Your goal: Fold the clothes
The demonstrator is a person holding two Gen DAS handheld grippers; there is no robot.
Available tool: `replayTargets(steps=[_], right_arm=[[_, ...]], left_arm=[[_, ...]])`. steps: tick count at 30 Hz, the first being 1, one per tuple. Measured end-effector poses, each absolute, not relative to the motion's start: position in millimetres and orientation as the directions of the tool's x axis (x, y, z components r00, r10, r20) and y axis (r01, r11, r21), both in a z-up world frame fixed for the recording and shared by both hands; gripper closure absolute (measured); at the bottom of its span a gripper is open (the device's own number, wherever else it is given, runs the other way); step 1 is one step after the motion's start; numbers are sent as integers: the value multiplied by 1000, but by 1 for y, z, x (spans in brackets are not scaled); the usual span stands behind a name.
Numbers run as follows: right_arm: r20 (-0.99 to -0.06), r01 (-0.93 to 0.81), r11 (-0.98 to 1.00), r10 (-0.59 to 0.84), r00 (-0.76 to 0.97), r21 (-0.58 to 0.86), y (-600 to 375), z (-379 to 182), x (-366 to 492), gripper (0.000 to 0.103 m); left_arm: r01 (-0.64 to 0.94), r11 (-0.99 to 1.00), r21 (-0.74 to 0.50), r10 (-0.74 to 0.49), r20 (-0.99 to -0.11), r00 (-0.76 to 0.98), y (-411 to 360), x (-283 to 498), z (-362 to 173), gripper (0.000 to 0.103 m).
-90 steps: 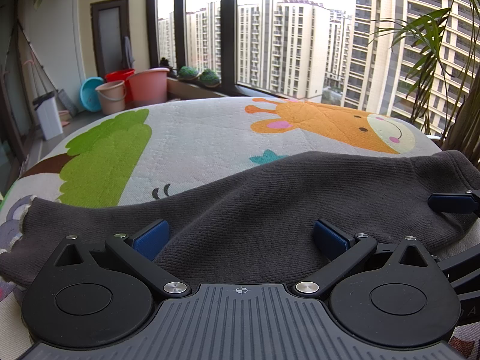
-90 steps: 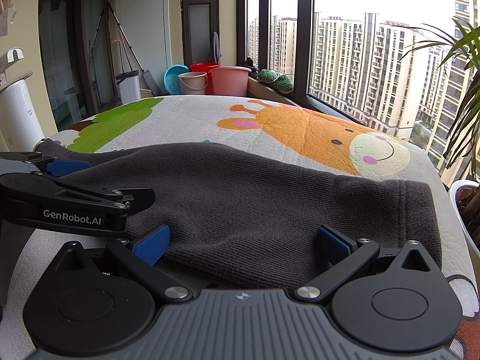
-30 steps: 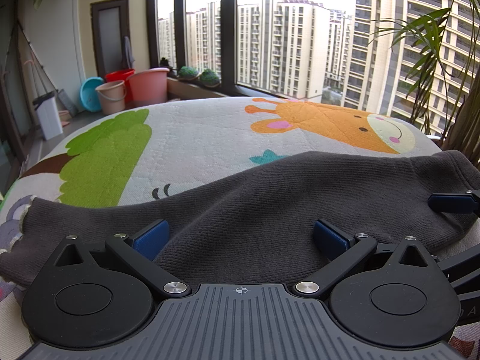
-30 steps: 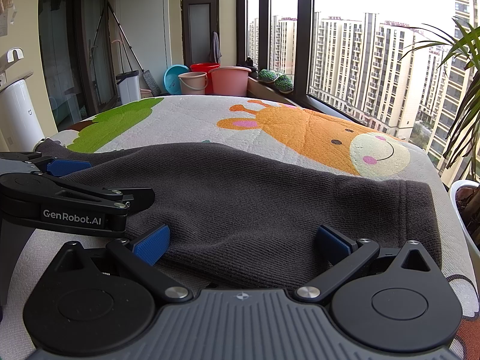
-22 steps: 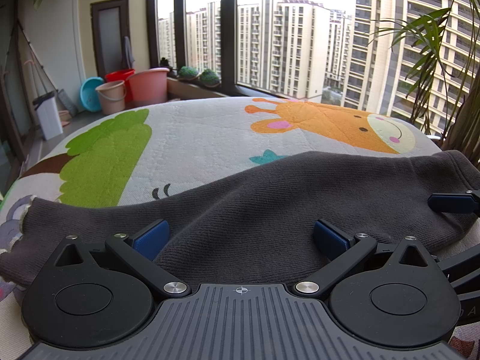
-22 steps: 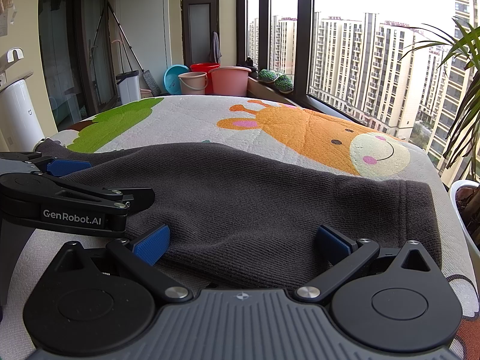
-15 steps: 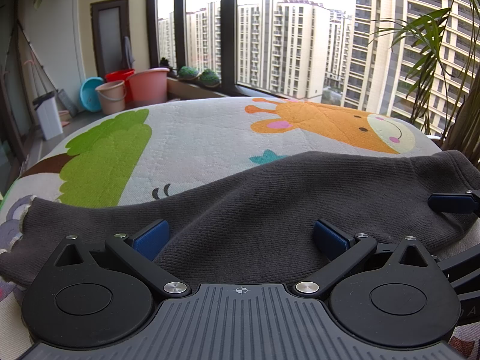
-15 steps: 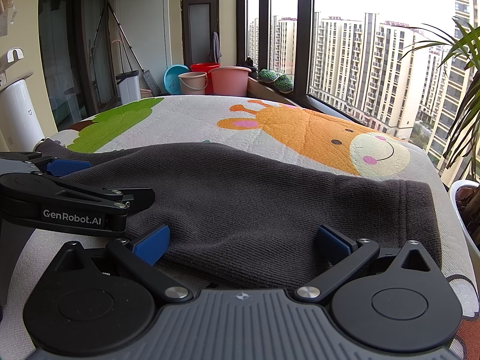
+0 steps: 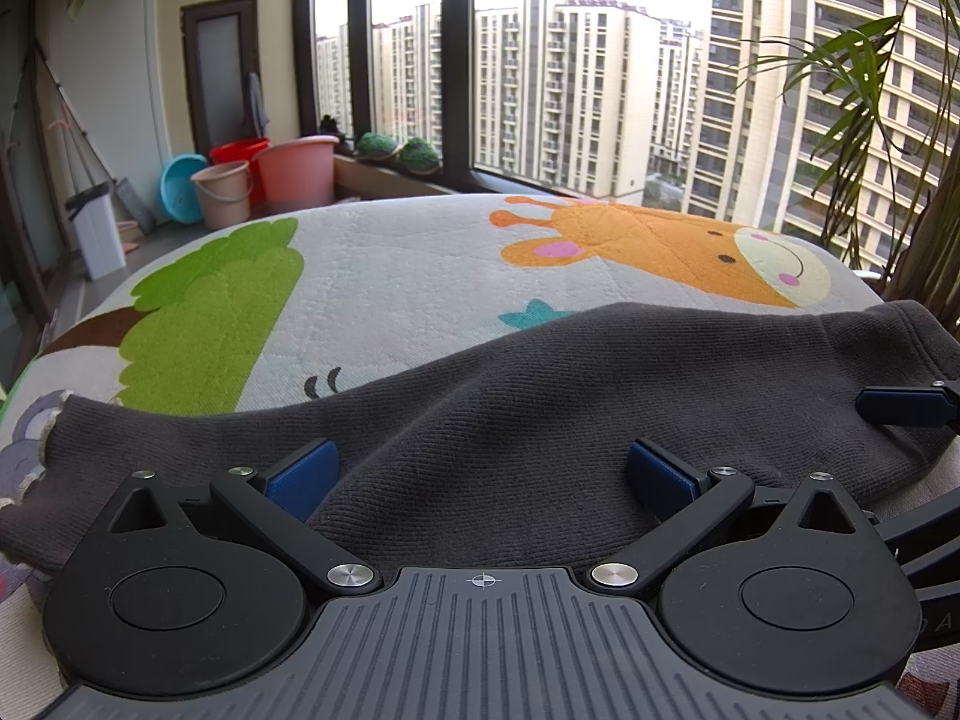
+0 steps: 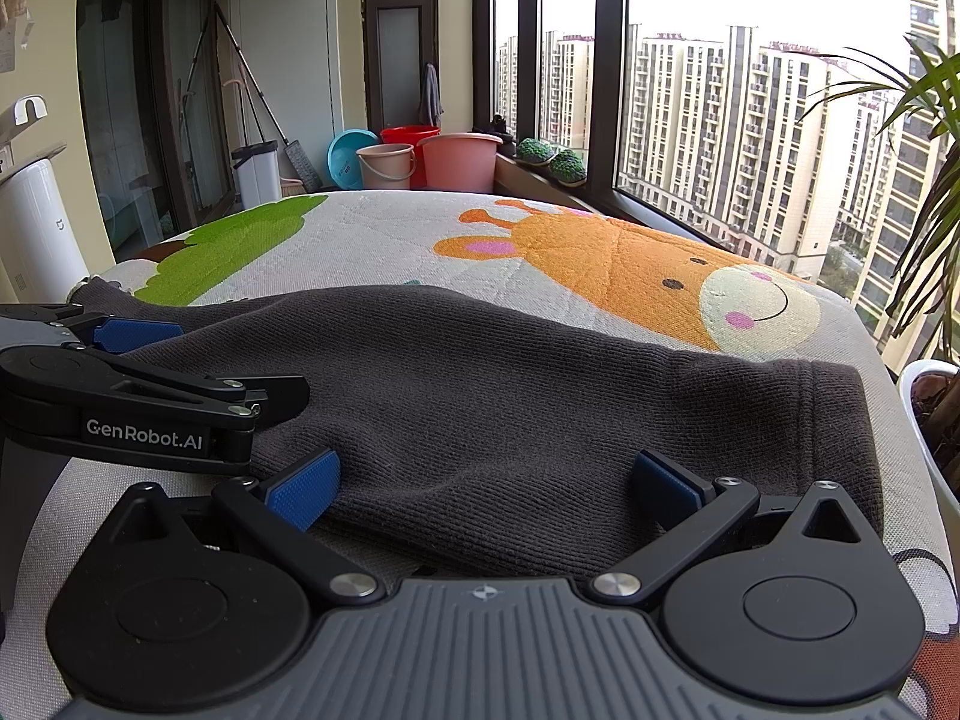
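The dark grey knit garment lay spread flat directly ahead of both tongs, its long axis running crosswise to them — from a narrow cuff end at the left to the wide ribbed hem at the right. The left tongs stood released, blue pads wide apart, with the near edge of the cloth lying between them; the right tongs were likewise spread open over the near edge close to the hem. Each was nearer its own end, so a fold along that axis would likely need both pinching the near edge together. The garment rested on a quilted cartoon mat with a giraffe and a green tree — a desk-height surface beside tall windows, buckets and a potted plant.
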State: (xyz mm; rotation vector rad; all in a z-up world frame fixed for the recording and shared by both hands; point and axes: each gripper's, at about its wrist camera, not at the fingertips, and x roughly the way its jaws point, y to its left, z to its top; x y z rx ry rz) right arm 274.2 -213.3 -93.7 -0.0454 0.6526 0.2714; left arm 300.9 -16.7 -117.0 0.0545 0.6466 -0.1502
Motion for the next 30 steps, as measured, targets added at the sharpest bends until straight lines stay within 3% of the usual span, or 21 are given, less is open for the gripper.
replayTargets(steps=[23, 30], right_arm=[[-605, -265, 963, 236, 761, 43, -214, -94, 273, 0], [-595, -319, 943, 313, 741, 99, -230, -92, 260, 0]], left_arm=[[152, 988, 1, -120, -604, 788, -20, 299, -116, 0], [71, 997, 7, -52, -605, 794, -33, 270, -115, 0]])
